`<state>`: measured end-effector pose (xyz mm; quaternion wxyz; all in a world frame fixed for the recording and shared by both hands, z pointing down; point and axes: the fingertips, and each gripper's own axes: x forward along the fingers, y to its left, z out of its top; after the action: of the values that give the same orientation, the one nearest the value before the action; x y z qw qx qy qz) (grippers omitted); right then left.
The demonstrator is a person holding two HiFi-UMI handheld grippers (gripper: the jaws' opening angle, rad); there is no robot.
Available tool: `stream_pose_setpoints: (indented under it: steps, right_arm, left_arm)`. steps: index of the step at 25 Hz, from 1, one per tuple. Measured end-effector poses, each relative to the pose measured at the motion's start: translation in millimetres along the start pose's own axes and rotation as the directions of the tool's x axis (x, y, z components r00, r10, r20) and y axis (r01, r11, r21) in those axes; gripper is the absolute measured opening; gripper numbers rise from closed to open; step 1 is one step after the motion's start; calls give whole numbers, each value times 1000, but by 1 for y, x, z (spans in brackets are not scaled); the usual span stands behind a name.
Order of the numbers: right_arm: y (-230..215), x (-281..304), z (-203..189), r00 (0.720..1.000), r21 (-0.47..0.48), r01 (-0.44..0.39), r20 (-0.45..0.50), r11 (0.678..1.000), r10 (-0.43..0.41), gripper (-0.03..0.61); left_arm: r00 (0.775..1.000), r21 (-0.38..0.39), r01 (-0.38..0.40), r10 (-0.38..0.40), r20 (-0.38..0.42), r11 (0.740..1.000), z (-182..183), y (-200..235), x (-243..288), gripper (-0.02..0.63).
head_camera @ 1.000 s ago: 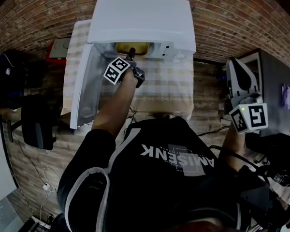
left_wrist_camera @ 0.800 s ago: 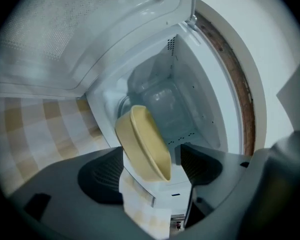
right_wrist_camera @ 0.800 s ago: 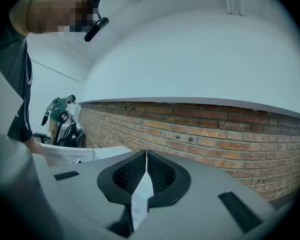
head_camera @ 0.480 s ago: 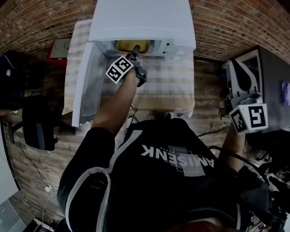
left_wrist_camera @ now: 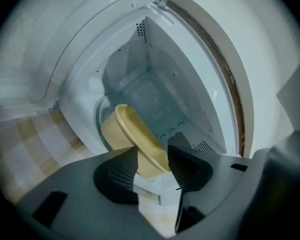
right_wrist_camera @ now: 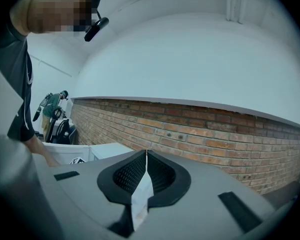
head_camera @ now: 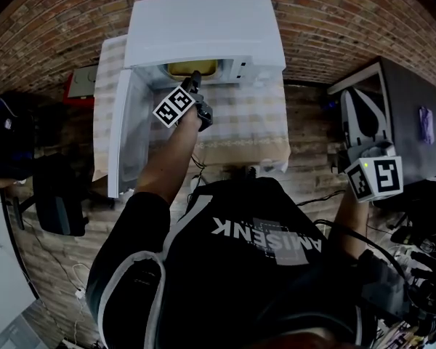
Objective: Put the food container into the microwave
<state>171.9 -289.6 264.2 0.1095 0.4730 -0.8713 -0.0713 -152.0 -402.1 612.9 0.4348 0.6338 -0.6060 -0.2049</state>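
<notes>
The white microwave (head_camera: 203, 27) stands on a checked table, its door (head_camera: 123, 133) swung open to the left. A yellow food container (head_camera: 191, 68) sits at the mouth of the cavity. My left gripper (head_camera: 196, 78) reaches into the opening, shut on the container's near rim. In the left gripper view the yellow container (left_wrist_camera: 132, 136) hangs tilted between the two jaws of the left gripper (left_wrist_camera: 152, 151), over the glass turntable (left_wrist_camera: 102, 115) inside the cavity (left_wrist_camera: 160, 91). My right gripper (head_camera: 363, 140) is held far off to the right, shut and empty (right_wrist_camera: 146, 156), pointing at a brick wall.
The checked tablecloth (head_camera: 251, 126) covers the table in front of the microwave. A dark cabinet (head_camera: 414, 122) stands at the right. A black chair (head_camera: 54, 191) is at the left, and a red item (head_camera: 80, 82) lies beside the table. A brick wall (right_wrist_camera: 200, 129) fills the right gripper view.
The left gripper has pushed slightly farther toward the microwave cavity with the container. The right gripper has stayed where it was.
</notes>
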Motion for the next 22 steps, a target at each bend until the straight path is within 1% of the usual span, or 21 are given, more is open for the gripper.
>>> stream_pose_setpoints:
  steps: [3,5,9,12,16,19,22]
  right_arm:
    - [2,1,0,1000,2,0,-2,1000,0,43]
    - [3,2,0,1000,4,0,-3,1000,0,43]
    - [4,5,0,1000,1,0,-4,1000,0,43]
    - [7,6,0,1000,0,-2,-9,1000,2,43]
    - [4,5,2,1000,-6,7,-7,1000,-7,43]
    - [3,3,4,1000,-11,14,-5,1000,-15,43]
    - [1,2,4,1000,-9,19,-3,1000,-19,43]
  left_arm:
    - [998,36,-57,58,-20,998,-4,11,-4,103]
    - [997,42,-73,74,-22,996,-4,17,-7,97]
    - [997,74,-68,70,-23,995,-1,21,-7,88]
    - [998,94,-65,67,-13,993,4,21,-5,47]
    - [998,85,-61,62,-10,995,6,21,2,47]
    - [998,75,-61,61,9,995,9,16,-1,47]
    - [999,108,-54,54,11,993,3,9,-12,48]
